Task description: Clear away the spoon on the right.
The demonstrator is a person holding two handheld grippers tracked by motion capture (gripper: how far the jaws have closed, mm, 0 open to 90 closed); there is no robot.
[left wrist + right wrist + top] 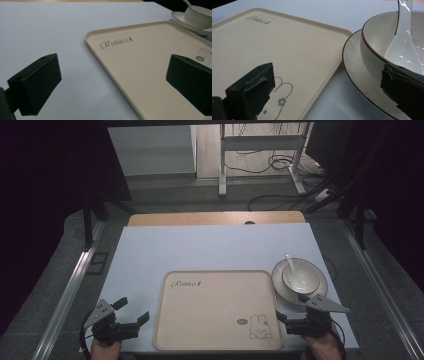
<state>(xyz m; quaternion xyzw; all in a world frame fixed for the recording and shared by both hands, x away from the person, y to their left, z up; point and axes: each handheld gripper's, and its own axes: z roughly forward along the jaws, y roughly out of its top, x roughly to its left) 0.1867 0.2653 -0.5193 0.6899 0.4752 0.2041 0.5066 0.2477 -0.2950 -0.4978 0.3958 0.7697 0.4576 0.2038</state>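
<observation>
- high view: table (210,250) runs wide and pale, with the tray (220,310) flat at its near edge, bare, rabbit print at its near right corner.
- just right of the tray sits the plate (320,287), its rim close beside the tray's edge; i can't tell if they touch.
- bowl (301,276) stands on that plate, and the spoon (295,270) lies in the bowl, handle leaning up and away.
- my right gripper (288,309) hovers at the plate's near side, jaws spread wide, nothing between them; in the right gripper view one jaw is over the tray's corner, the other by the bowl's wall (372,50).
- my left gripper (134,309) waits left of the tray, jaws apart and empty, one over the table, one over the tray's left edge (100,53).
- my guess at the step: take the plate or bowl with the right and set it on the tray.
- to do it well, i'd bite the rim squarely, lift level so the spoon stays put, and clear the tray's raised lip before lowering.
</observation>
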